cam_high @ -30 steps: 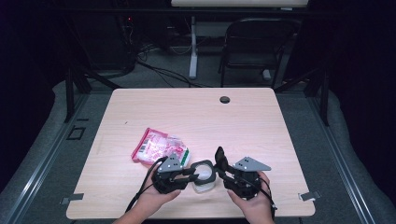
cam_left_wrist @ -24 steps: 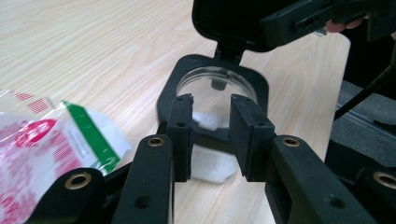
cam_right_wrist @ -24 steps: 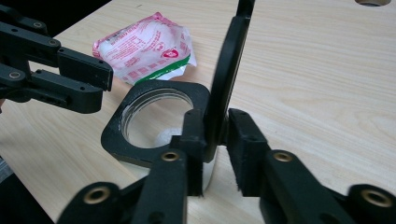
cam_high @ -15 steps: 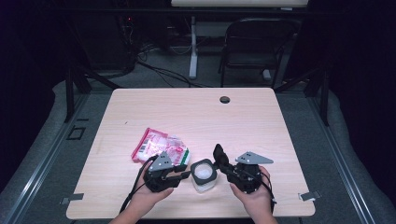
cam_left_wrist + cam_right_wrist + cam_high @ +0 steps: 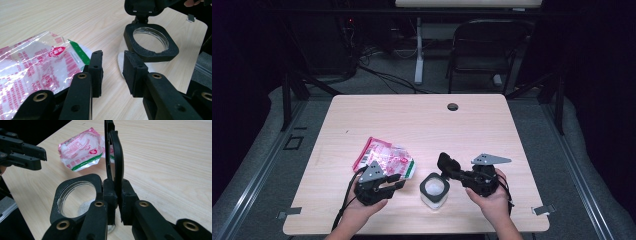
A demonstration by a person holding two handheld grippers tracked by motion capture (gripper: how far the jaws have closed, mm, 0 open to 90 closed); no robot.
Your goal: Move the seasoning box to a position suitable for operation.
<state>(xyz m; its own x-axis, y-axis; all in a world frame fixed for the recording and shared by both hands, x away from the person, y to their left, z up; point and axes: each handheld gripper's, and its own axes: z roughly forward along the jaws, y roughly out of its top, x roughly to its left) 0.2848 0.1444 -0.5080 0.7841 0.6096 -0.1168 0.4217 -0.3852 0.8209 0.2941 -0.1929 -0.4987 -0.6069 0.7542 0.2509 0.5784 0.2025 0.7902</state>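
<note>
Withdrawn leftward since earlier frame: left hand-held gripper (image 5: 398, 181), jaws apart, empty, beside pink bag (image 5: 384, 159). Right hand-held gripper (image 5: 115, 185), jaws just closing, clamped on hinged lid (image 5: 115, 157) of jar (image 5: 434, 190), mid-counter (image 5: 422, 120) front.

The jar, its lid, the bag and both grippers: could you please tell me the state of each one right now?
Jar: upright on the table, open, a little white powder inside.
Lid: flipped up on its hinge, standing on edge.
Bag: lying flat, crumpled.
Right gripper: its jaws have just been closing, now pinching the lid.
Left gripper: open, nothing between the jaws.
</note>
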